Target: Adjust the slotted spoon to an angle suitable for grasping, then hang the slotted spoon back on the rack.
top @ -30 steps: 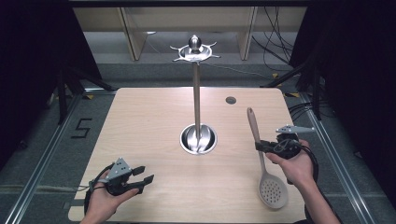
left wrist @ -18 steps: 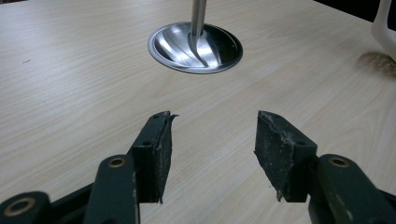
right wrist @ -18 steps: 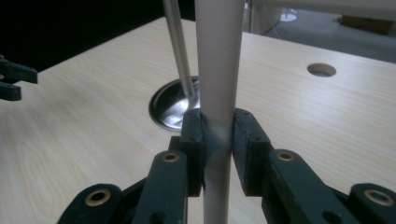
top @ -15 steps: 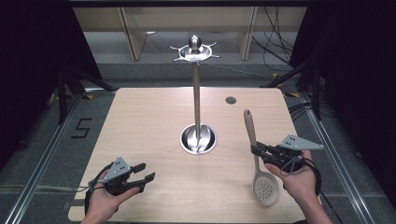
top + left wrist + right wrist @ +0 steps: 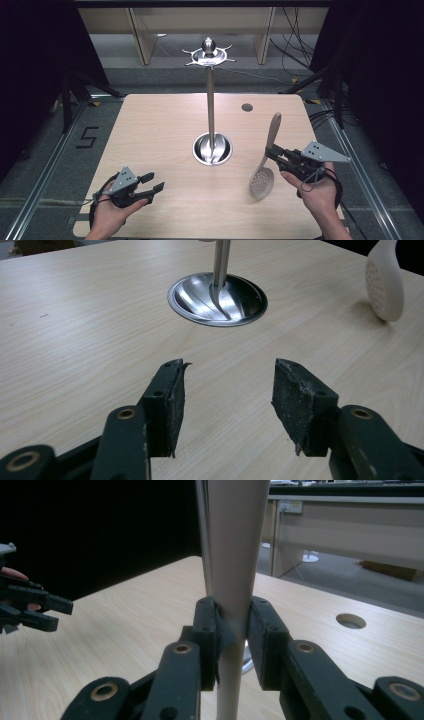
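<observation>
Right tool [image 5: 274,151] clenched on slotted spoon [image 5: 265,170] near table's right edge — left tool [image 5: 154,183] released, bare wood around

**Bright counter, dark surround, soft close-ups**

From the high view, light falls from above onto the pale counter [image 5: 150,130], while the left and right edges of the frame sink into near black. The steel dish [image 5: 212,148] at centre carries bright glare streaks, sharper still in the left gripper view. The slotted spoon [image 5: 265,165] casts a soft shadow at lower right. In the right gripper view the spoon handle and right claw [image 5: 233,625] sit close and blurred; the upper left is dark, the upper right brightly lit.
</observation>
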A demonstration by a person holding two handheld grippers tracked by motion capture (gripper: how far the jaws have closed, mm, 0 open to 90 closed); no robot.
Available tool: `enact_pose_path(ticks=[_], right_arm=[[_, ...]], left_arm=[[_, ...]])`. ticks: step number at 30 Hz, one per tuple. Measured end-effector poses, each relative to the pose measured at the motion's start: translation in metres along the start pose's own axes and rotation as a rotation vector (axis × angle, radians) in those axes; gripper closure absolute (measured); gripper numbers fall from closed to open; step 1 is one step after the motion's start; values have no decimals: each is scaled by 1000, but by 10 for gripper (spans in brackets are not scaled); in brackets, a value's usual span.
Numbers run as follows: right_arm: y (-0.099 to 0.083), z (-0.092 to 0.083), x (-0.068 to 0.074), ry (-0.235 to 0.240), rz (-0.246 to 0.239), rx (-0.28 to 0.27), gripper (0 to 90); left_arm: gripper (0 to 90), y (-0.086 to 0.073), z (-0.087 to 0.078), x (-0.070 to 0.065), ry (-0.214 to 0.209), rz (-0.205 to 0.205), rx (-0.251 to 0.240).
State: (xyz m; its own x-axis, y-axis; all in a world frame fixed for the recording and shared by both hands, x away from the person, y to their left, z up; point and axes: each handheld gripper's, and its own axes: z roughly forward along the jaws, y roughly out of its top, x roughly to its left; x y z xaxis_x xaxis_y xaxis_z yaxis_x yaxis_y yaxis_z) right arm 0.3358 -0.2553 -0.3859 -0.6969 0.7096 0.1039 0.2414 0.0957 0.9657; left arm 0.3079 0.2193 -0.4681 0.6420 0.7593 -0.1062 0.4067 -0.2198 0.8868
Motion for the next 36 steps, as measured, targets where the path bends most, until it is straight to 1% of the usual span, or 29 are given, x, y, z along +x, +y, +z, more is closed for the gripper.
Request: enact_pose_path(ticks=[1,2,3,4,5,6,7,8,9,10,11,12,14,15,16,18,19,22,23,24,26,27,28,30,31,32,33,35,36], right_arm=[[2,1,0,-17,-12,-6,760],[4,2,0,-3,-25,-13,760],[6,3,2,1,-12,-12,760],[8,4,4,5,-7,-20,760],[10,5,5,0,-12,-18,760],[12,7,4,4,-39,-30,760],[12,7,4,4,-39,-30,760],[16,8,7,-4,-30,-27,760],[18,10,6,1,-58,-43,760],[19,10,9,4,-27,-30,760],[21,11,8,0,-54,-41,760],[22,11,10,1,-40,-32,760],[24,12,10,7,-57,-45,760],[24,11,12,6,-47,-34,760],[25,11,12,-10,-81,-43,760],[24,11,13,-11,-77,-49,760],[23,10,16,-6,-55,-45,760],[22,13,17,-22,-82,-48,760],[22,13,19,6,-62,-26,760],[22,14,19,-9,-74,-21,760],[21,16,22,-10,-60,-22,760],[22,18,22,2,-94,-16,760],[23,18,24,-7,-76,1,760],[24,23,25,7,-97,-4,760],[25,25,25,-4,-113,-6,760],[25,25,25,-4,-113,-6,760],[27,31,30,8,-92,-6,760],[29,33,31,10,-105,-2,760],[29,34,32,4,-110,-4,760]], left_arm=[[462,0,0,0,0,1,-6],[463,1,0,1,4,10,-6],[464,1,0,1,2,-6,-9],[464,1,0,2,4,-1,-13],[465,1,0,3,9,5,-15],[465,1,0,3,7,5,-15],[466,1,0,3,7,5,-15],[466,1,1,3,10,-14,-21],[466,1,1,3,10,-14,-21],[467,3,1,4,11,1,-24],[467,3,1,4,11,1,-24],[467,4,2,4,12,7,-31],[466,4,2,3,8,10,-35],[466,5,3,2,18,-7,-39],[466,7,2,4,21,4,-48],[463,9,2,5,26,-6,-60],[461,9,2,5,26,-6,-60],[445,17,-1,3,22,-3,-95],[441,20,-1,1,22,0,-105],[435,24,-2,0,18,1,-117],[429,26,-2,-1,16,-2,-120],[426,34,-1,-5,4,-3,-139],[423,39,0,-7,-11,-4,-153],[417,48,2,-13,-26,-8,-161],[415,53,4,-15,-39,5,-165],[413,53,4,-15,-39,5,-165],[411,64,8,-22,-47,1,-176],[411,76,13,-29,-80,-3,-205],[414,76,13,-29,-80,-3,-205]])
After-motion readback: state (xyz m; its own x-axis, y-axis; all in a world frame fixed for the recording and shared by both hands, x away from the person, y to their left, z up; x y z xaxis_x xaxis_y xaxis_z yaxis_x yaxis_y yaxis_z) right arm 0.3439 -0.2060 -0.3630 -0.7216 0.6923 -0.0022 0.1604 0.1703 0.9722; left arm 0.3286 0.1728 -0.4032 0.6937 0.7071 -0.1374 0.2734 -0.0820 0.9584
